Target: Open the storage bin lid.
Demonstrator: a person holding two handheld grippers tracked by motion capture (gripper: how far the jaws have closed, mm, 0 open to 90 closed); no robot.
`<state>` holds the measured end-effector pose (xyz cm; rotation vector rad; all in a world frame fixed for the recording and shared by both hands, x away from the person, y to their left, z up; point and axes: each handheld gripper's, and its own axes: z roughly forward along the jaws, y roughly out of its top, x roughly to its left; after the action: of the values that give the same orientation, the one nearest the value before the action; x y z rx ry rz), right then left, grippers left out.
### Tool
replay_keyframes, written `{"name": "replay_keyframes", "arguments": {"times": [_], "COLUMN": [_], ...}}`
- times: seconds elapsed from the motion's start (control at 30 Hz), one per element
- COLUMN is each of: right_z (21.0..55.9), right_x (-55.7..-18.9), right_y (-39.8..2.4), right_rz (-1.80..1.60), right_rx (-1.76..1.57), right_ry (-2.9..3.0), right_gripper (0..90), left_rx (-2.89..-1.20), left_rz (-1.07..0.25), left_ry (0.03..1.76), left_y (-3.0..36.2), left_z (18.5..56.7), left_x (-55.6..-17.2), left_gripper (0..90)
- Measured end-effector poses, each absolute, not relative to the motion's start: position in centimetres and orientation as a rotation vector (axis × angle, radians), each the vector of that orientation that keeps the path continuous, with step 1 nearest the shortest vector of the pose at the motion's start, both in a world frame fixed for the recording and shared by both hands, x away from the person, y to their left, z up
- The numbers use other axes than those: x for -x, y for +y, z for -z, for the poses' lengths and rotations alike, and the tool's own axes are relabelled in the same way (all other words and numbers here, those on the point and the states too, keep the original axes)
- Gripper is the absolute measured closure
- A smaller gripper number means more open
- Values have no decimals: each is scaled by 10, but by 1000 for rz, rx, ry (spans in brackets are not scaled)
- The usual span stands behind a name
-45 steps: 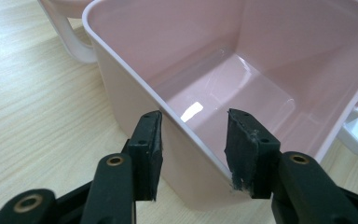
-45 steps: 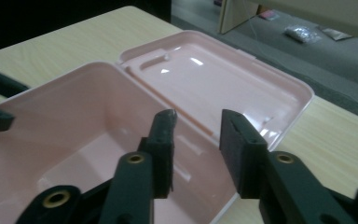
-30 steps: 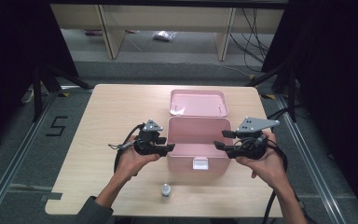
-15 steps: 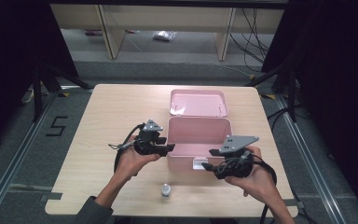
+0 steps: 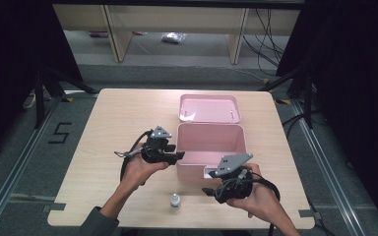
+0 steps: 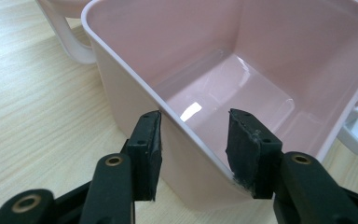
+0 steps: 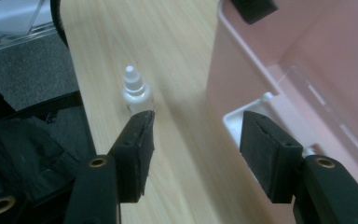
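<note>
The left gripper sits at the pink box's nine o'clock side, its fingers apart and straddling the box wall without clearly clamping it. At six o'clock on the surface stands a small white bottle. The right gripper, at the box's five o'clock corner, points toward the bottle, its fingers apart, just opening, with nothing between them.

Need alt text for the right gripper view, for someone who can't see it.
The right gripper points with open jaws at bare wooden table, nothing between its pads. A small white dropper bottle stands upright just beyond the left jaw. The pink box and its white front latch lie to the right.
</note>
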<state>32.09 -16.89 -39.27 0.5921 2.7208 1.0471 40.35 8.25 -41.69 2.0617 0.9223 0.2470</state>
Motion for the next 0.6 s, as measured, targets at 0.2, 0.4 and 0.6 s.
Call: {"name": "replay_keyframes", "arguments": {"times": [0.2,0.4,0.6], "right_z": [399,408,414], "right_x": [-319,-317,-315], "right_y": [-157,-143,-128], "right_rz": [-1036,-981,-929], "right_rx": [-574,-556,-511], "right_ry": [2752,2808,2837], "right_gripper": [447,445,443], "left_rx": [-2059,-2059,-2057], "left_rz": [-247,-246,-245], "left_ry": [922,922,923], "left_y": [82,82,83], "left_z": [417,417,417], "left_x": [-404,-404,-404], "left_gripper": [546,545,545]}}
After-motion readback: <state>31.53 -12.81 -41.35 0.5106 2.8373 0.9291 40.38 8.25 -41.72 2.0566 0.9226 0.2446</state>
